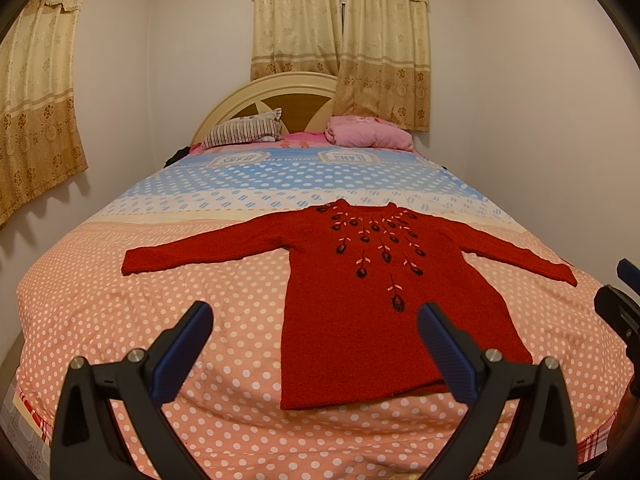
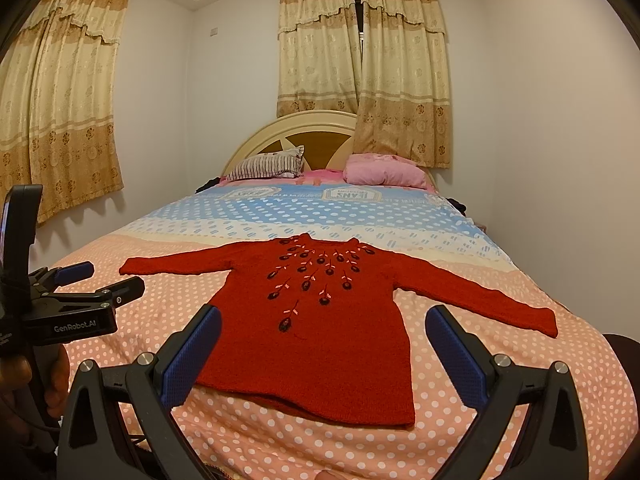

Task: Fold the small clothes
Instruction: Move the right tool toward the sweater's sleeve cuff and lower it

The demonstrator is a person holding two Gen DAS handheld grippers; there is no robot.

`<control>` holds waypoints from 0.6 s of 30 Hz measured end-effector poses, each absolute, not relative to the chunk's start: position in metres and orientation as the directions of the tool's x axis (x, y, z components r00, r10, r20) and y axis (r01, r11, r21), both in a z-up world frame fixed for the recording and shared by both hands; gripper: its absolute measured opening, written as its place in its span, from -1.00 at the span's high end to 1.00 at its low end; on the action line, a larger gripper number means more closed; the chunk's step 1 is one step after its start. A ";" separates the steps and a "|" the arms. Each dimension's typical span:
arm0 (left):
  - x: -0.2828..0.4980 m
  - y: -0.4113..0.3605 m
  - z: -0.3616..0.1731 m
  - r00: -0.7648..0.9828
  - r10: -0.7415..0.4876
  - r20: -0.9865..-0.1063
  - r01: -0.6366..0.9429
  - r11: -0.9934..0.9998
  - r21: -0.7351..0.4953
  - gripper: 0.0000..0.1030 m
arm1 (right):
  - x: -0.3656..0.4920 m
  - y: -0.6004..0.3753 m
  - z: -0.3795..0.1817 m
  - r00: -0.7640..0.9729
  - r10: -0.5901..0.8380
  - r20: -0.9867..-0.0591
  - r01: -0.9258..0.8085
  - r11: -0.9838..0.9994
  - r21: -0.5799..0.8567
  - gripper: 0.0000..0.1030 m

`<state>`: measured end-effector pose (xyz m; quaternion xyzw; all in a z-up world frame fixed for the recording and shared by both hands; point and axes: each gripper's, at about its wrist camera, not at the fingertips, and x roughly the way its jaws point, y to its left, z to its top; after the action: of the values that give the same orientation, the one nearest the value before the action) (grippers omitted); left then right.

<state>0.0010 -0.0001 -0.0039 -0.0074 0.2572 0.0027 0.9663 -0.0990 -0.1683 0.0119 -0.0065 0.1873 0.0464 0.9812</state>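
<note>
A small red knitted sweater (image 1: 360,312) with dark flower embroidery lies flat, front up, on the bed, both sleeves spread out; it also shows in the right wrist view (image 2: 320,344). My left gripper (image 1: 314,320) is open and empty, held above the bed near the sweater's lower left hem. My right gripper (image 2: 322,322) is open and empty, held above the sweater's hem. The left gripper (image 2: 104,280) shows from the side at the left of the right wrist view, open. The right gripper's fingers (image 1: 616,304) show at the right edge of the left wrist view.
The bed has a pink polka-dot cover (image 1: 160,320) turning blue toward the head. A striped pillow (image 1: 244,133) and a pink pillow (image 1: 368,133) lie by the headboard (image 1: 280,96). Curtains hang behind (image 1: 340,40) and on the left wall (image 1: 36,100).
</note>
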 end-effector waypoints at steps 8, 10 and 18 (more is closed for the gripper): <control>0.011 -0.003 -0.014 0.858 0.011 -0.513 -0.008 1.000 0.008 -1.00 | -0.091 -0.174 0.007 0.922 0.087 -0.377 -0.089 0.996 0.013 -0.98; 0.017 -0.002 -0.018 0.852 0.018 -0.524 -0.011 1.000 0.017 -1.00 | -0.086 -0.178 0.004 0.920 0.080 -0.384 -0.081 0.997 0.014 -0.98; 0.045 0.000 -0.030 0.838 0.051 -0.543 -0.010 0.997 0.078 -1.00 | -0.055 -0.207 -0.008 0.904 0.017 -0.427 -0.004 1.000 0.030 -0.98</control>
<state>0.0448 0.0000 -0.0299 0.0359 0.2842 0.0158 0.9580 -0.0547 -0.2071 -0.0077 0.0141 0.2191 0.0053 0.9756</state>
